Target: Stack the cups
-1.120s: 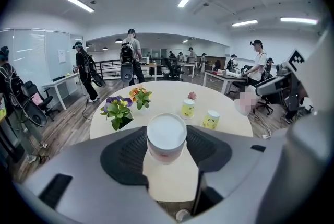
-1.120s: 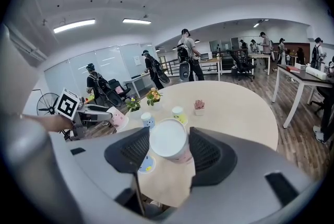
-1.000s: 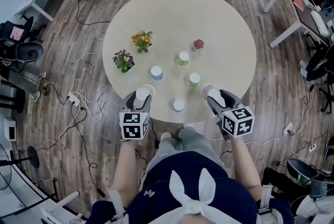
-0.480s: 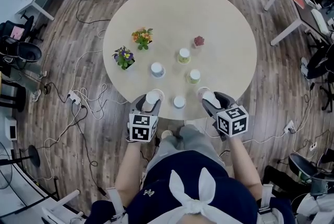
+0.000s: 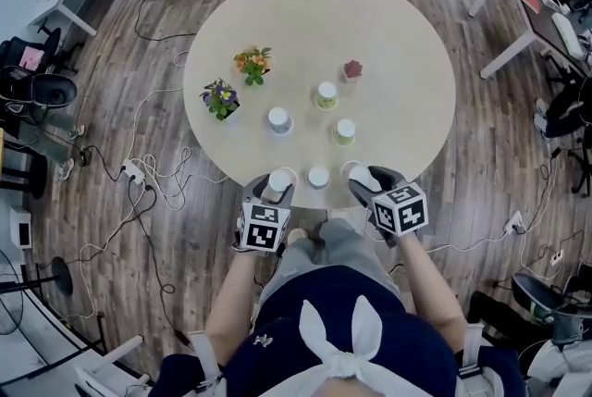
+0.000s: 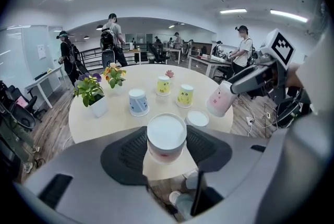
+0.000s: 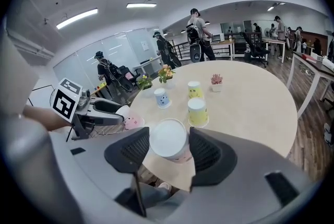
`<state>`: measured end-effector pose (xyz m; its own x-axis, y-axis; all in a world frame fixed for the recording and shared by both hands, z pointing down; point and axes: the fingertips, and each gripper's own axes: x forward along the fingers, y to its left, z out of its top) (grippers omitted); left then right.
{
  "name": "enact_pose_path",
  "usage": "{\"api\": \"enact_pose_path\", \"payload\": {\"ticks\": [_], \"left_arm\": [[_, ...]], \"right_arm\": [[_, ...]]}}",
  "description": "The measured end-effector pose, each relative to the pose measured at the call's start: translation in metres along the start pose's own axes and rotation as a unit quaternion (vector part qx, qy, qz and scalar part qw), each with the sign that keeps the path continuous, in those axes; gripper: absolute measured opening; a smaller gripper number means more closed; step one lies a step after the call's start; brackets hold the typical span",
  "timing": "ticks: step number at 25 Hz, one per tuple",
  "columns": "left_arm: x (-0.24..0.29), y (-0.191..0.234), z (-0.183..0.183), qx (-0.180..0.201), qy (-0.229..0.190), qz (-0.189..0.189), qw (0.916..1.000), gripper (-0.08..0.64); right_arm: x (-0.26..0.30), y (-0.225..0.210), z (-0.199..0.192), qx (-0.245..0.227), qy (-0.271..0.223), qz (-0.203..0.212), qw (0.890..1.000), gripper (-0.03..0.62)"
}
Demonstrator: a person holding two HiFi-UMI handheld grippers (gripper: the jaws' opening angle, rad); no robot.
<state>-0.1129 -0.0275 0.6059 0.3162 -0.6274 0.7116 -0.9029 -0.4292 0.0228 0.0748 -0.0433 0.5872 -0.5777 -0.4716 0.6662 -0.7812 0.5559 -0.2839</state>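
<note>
Two cups are clamped bottoms-up: the left gripper (image 5: pixel 277 189) is closed on a pink cup (image 6: pixel 166 135), and the right gripper (image 5: pixel 363 181) on a second pink cup (image 7: pixel 168 140). Both are at the near rim of the bench (image 5: pixel 388 34). A loose cup (image 5: pixel 318 178) stands between them, close to that edge. I'd bring one held cup squarely over it and lower it straight, mouth level, so nothing gets nudged off. Farther in, the blue cup (image 5: pixel 278 119), yellow cups (image 5: pixel 344 131) and flower pots (image 5: pixel 220 102) leave the far half open.
</note>
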Motion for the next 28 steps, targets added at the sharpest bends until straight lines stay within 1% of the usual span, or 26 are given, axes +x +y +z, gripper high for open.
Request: {"api": "enact_pose_path", "payload": {"ticks": [11, 20, 28], "left_arm": [[0.016, -0.003, -0.01, 0.003, 0.025, -0.005, 0.9997, 0.245], [0.031, -0.007, -0.015, 0.028, 0.043, -0.007, 0.9987, 0.245], [0.04, -0.008, -0.021, 0.031, 0.053, -0.01, 0.9981, 0.245]], "right_arm": [[0.024, 0.0, -0.018, 0.0, 0.037, 0.008, 0.999, 0.247], [0.04, -0.005, -0.028, 0.002, 0.061, 0.009, 0.998, 0.247], [0.052, -0.007, -0.036, 0.003, 0.08, 0.009, 0.997, 0.247]]}}
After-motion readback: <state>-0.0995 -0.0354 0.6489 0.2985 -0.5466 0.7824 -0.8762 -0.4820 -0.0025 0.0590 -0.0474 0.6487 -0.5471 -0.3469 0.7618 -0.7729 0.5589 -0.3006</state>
